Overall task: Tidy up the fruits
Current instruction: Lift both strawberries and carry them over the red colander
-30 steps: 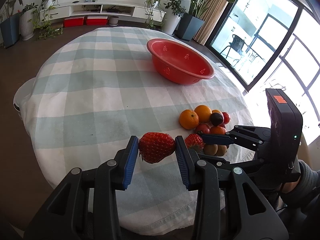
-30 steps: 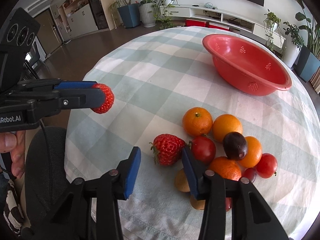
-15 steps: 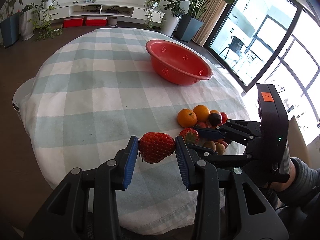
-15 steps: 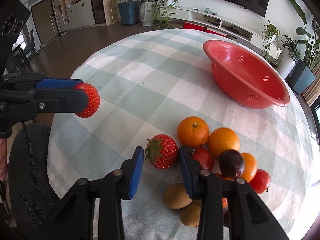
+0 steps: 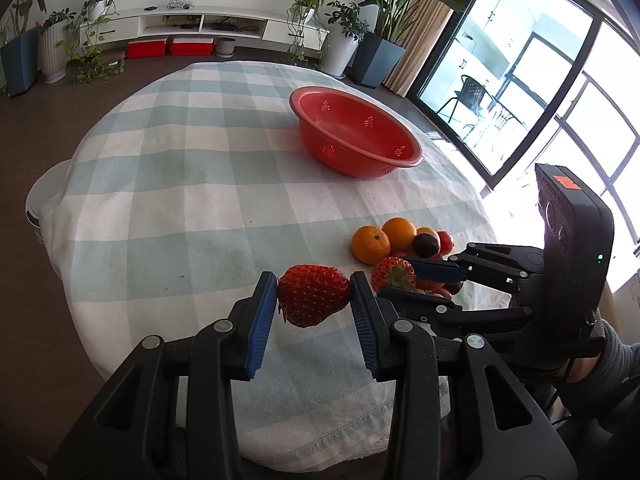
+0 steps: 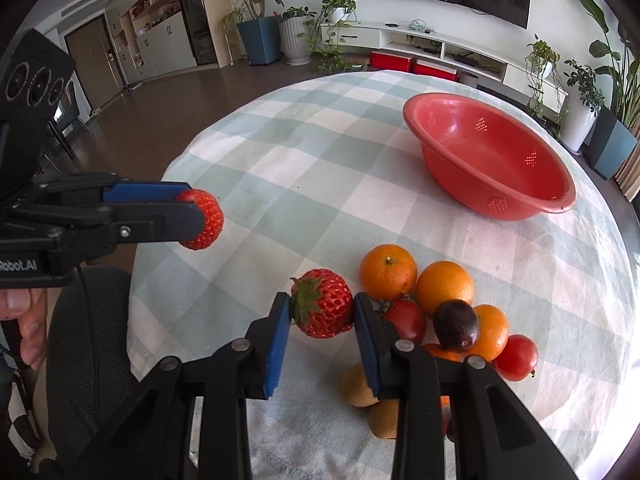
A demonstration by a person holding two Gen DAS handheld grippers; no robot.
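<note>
While I am holding one strawberry (image 5: 313, 301) pinched between the narrowed jaws of the left gripper (image 5: 314, 308), clear of the checked tablecloth (image 5: 192, 200), I am also squeezing a second strawberry (image 6: 322, 309) in the right gripper (image 6: 322, 320), both blue pads touching it. That second berry is sitting low by the fruit pile — a tomato (image 6: 406, 319) is lying just right of my right jaw and a mandarin (image 6: 388, 271) just ahead. Lifting carelessly is risking a nudge that scatters the pile; squeezing harder is risking bruised berries. The red colander (image 6: 492, 160) is waiting well ahead, empty.
</note>
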